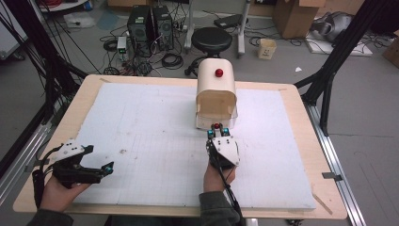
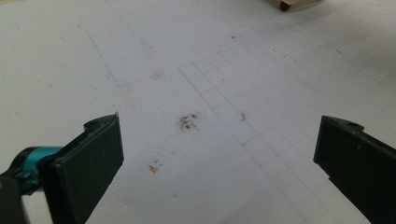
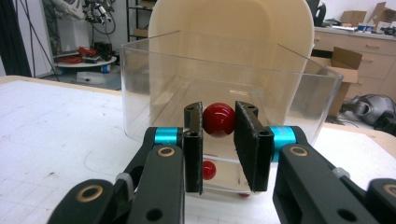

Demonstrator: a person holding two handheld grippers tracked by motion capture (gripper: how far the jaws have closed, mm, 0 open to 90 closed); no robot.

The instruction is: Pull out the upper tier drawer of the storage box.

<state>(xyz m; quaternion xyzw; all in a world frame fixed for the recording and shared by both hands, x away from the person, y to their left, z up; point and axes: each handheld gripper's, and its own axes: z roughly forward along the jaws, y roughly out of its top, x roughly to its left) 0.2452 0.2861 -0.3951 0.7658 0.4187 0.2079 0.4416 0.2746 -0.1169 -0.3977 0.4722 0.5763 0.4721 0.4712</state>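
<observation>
Here, a cream plastic bread box [image 1: 216,92] with a rounded, arched top stands at the far middle of the white foam board [image 1: 155,141], and everything else is placed from it. The board is matte and finely pitted, ruled with a faint pencil grid, and it lies on a pale wooden table [image 1: 75,110]. A glossy red round knob [image 1: 219,72] sits on the box's curved top. At the box's near, open end sits a clear, hard plastic drawer [image 3: 154,88] with straight walls and sharp corners; through it the cream shell shows behind.

The right gripper [image 1: 220,130] is at the box's near face, its jaws pointing straight away from the person toward the drawer. Its flat black pads [image 3: 250,144] are drawn in narrow and press both sides of a shiny red ball-shaped drawer knob [image 3: 218,119] on the drawer's front wall; a small red reflection shows below it. The right hand [image 1: 214,176] comes up from the near edge, arm in line with the box.

The left gripper [image 1: 107,168] lies well to the near left of the box, close to the board's near left corner, held low by the left hand [image 1: 56,190] and pointing right. Its jaws stand wide apart over bare board, above a small dark smudge [image 2: 187,121], gripping nothing.
</observation>
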